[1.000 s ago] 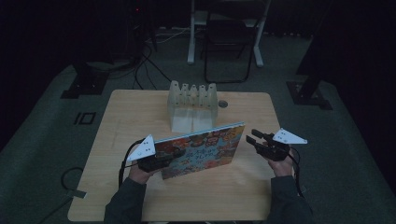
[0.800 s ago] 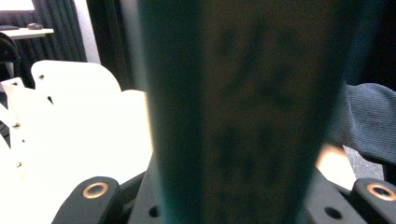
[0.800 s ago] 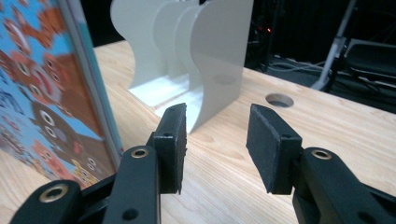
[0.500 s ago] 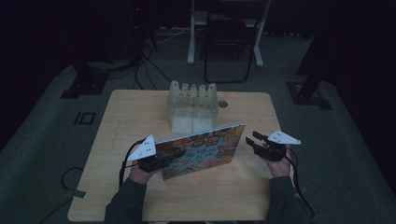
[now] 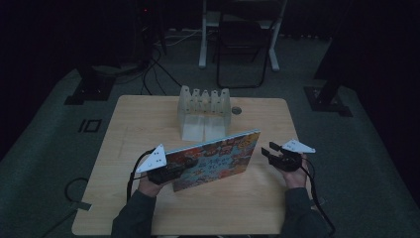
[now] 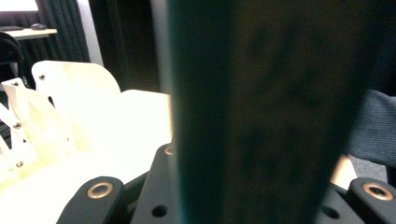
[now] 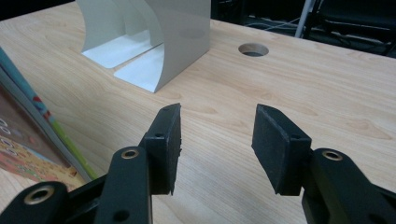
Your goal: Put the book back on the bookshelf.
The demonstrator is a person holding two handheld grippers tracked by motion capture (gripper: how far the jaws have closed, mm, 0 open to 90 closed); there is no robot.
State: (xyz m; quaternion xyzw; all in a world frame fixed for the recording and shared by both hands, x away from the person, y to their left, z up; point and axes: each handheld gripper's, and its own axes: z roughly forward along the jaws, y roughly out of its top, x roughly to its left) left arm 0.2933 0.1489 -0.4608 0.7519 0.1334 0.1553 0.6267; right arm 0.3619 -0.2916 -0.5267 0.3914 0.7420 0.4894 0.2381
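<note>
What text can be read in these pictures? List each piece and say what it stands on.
No text can be read.
Book cover: colourful print with marks that may be lettering, too small and dim in the high view to read.
Book edge in the right gripper view: pattern only, no words.
Rack: no label.

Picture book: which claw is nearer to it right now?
Left. The left claw is shut on the picture book at its left end, holding it tilted above the table. The right claw is open, just off the book's right edge, not touching.
</note>
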